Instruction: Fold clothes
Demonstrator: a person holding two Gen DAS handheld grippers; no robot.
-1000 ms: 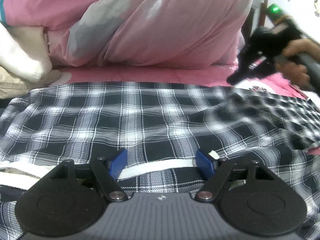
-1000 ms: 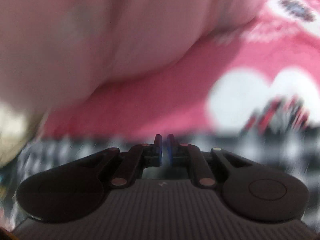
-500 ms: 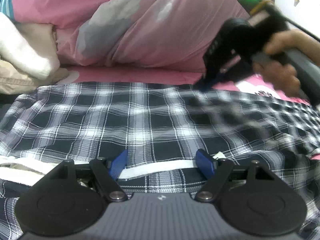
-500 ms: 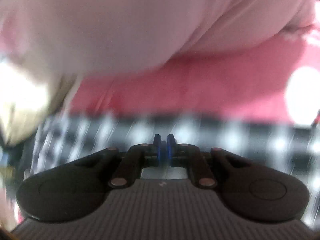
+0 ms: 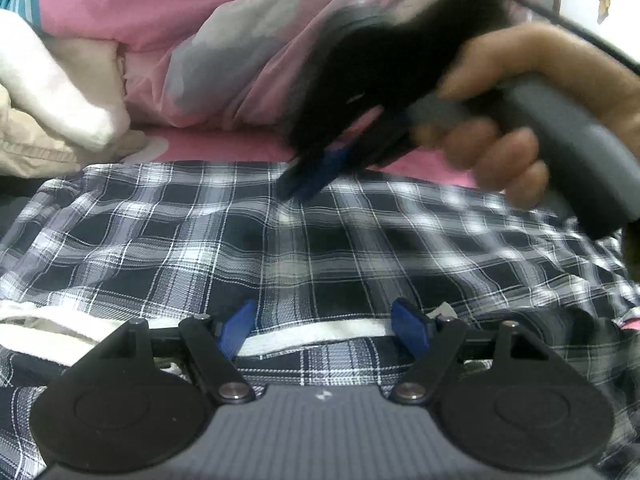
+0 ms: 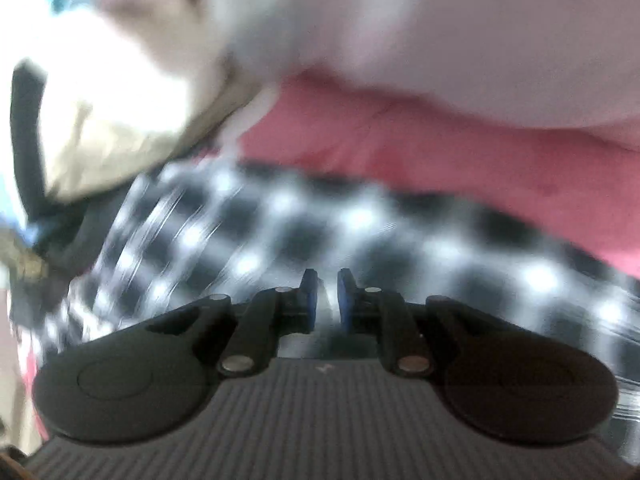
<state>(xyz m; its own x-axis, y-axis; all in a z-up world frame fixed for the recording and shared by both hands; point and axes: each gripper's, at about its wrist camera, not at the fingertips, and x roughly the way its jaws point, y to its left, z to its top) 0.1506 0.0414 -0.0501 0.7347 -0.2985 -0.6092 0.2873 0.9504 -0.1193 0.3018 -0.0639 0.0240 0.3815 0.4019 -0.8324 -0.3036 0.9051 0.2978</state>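
Shirt (image 5: pixel 248 240) lies spread on the pink bed (image 5: pixel 224 144). Left gripper (image 5: pixel 324 322) rests wide open over its white-banded near edge, gripping nothing. Right gripper (image 5: pixel 308 178), jaws just opening, probably empty, nears the far edge to pinch.

We see open plaid shirt (image 5: pixel 200 240) ahead, pink quilt (image 5: pixel 248 48) walling its far edge, beige clothes (image 5: pixel 36 144) crowding far left, right gripper (image 5: pixel 308 178) crossing above.

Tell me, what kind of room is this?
Probably a bedroom. A plaid shirt is spread on a pink bedsheet, with a rumpled pink comforter bunched behind it and more white and beige bedding heaped to one side.
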